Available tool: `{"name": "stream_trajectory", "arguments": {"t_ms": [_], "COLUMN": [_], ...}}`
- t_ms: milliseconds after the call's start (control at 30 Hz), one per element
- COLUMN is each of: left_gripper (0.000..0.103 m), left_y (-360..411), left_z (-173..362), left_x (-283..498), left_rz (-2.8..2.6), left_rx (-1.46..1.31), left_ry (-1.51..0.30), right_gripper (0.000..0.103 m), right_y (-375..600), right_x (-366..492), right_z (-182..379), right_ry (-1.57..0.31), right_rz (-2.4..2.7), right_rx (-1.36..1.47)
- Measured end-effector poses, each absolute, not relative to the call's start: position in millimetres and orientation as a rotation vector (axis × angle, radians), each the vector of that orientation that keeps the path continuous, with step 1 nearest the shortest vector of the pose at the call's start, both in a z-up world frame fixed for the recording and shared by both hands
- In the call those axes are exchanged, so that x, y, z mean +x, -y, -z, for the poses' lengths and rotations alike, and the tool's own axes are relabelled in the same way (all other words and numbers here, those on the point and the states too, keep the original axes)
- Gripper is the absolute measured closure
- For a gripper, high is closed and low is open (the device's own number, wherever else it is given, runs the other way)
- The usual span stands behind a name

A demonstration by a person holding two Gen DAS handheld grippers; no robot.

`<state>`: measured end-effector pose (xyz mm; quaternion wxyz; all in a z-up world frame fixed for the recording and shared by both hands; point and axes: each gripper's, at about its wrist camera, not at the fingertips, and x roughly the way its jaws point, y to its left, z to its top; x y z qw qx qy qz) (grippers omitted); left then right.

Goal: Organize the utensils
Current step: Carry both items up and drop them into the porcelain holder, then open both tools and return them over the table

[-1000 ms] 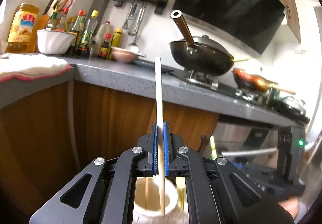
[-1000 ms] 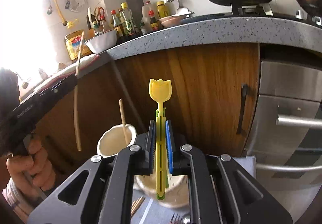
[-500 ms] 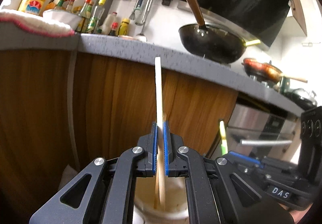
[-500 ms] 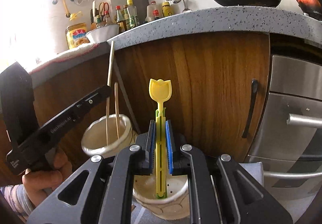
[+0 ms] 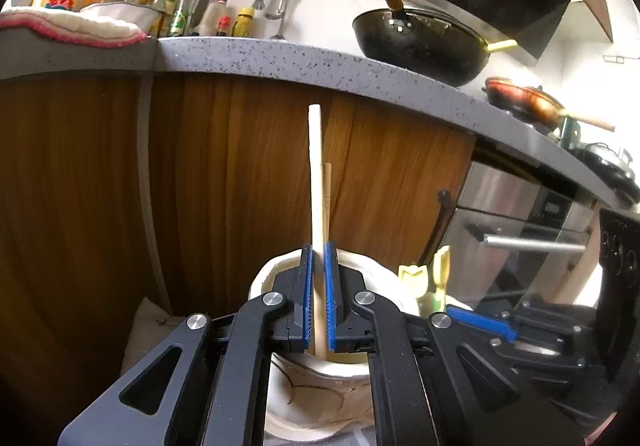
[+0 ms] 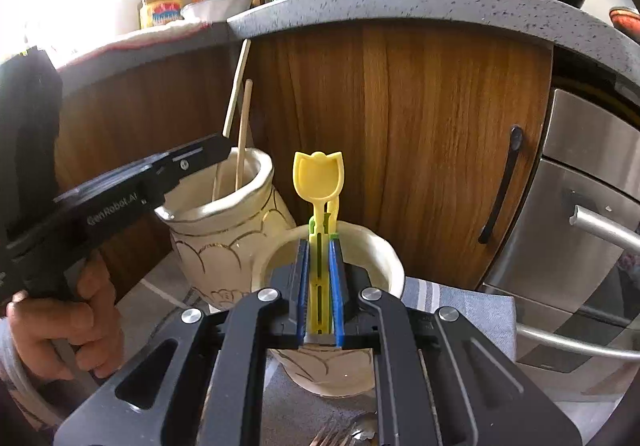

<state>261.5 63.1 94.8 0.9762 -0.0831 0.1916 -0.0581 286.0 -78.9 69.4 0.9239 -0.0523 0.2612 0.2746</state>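
A: Why pinch the wooden chopstick (image 5: 316, 173) upright in the left gripper (image 5: 318, 258)?

B: Probably to drop it tip-first into the taller cream jar (image 5: 264, 278) directly below. Clamped narrow on the lower shaft, blue pads on both sides, upper end pointing to twelve o'clock. Lower tip already inside the mouth, though impossible to tell whether touching the bottom.

A: Alone in there?

B: No. Sharing the jar with a second chopstick (image 5: 328, 185), leaning just beside at one o'clock. Sorting by kind, apparently.

A: And the right gripper (image 6: 319, 258)?

B: Closed on the stem of a yellow tulip-topped utensil (image 6: 318, 173), with a green piece tucked against it. Held vertical, tulip end at twelve o'clock, over the shorter cream jar (image 6: 380, 258). Looks like the same logic: plastic pieces into their own pot.

A: Jars relative to each other?

B: Taller one at ten o'clock from the shorter, close, possibly touching. Both standing in front of the wooden cabinet door (image 6: 400, 125).

A: Pose?

B: Both tools pitched slightly downward over the rims. From the right camera, left hand (image 6: 60, 330) wrapped around the handle at eight o'clock, reaching in toward two o'clock.

A: Anything left over?

B: Forks (image 6: 340, 434) at six o'clock, lying near the striped cloth (image 6: 460, 306). Likely next in line.
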Motion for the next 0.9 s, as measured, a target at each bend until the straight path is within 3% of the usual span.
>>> {"name": "stream_trajectory", "arguments": {"t_ms": [367, 533, 900], "left_gripper": [0.091, 0.081, 0.065], "left_y": [-65.8, -72.9, -88.0], "left_z": [-102.0, -105.4, -79.8], "left_x": [249.8, 228.7, 176.5], "left_rz": [0.12, 0.126, 0.153], "left_rx": [-0.142, -0.156, -0.202], "left_ry": [-0.383, -0.364, -0.404], "right_gripper": [0.093, 0.081, 0.081], "right_y": [80.5, 85.6, 118.5], "right_x": [284.8, 280.5, 241.8], "right_z": [-72.0, -79.2, -82.5], "right_ry": [-0.54, -0.516, -0.497], "right_rz": [-0.534, -0.527, -0.523], "right_rx": [-0.134, -0.132, -0.104]}}
